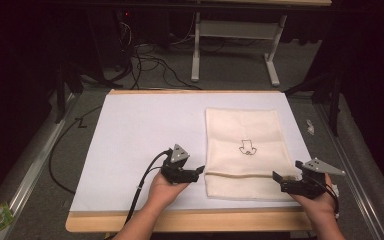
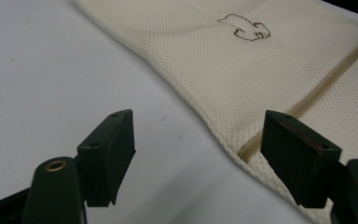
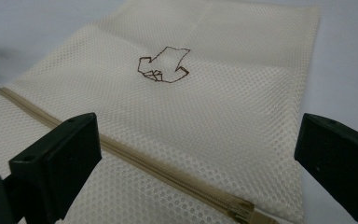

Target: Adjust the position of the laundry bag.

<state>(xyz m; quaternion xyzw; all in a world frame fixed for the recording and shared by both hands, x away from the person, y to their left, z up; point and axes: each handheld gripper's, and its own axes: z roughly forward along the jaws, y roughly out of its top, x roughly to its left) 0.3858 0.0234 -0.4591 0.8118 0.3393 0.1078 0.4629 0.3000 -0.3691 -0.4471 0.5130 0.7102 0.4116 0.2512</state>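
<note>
Bag (image 1: 243,150): flat on counter (image 1: 130,135), right of centre.
Left claw (image 1: 198,173): open, at bag's lower-left edge.
Right claw (image 1: 277,178): open, at lower-right corner.

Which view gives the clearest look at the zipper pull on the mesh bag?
The right gripper view: the zipper pull sits close, at the end of the tan zipper line on the mesh bag. The left gripper view shows a stretch of the zipper, without the pull visible. In the high view the zipper is a faint line.
</note>
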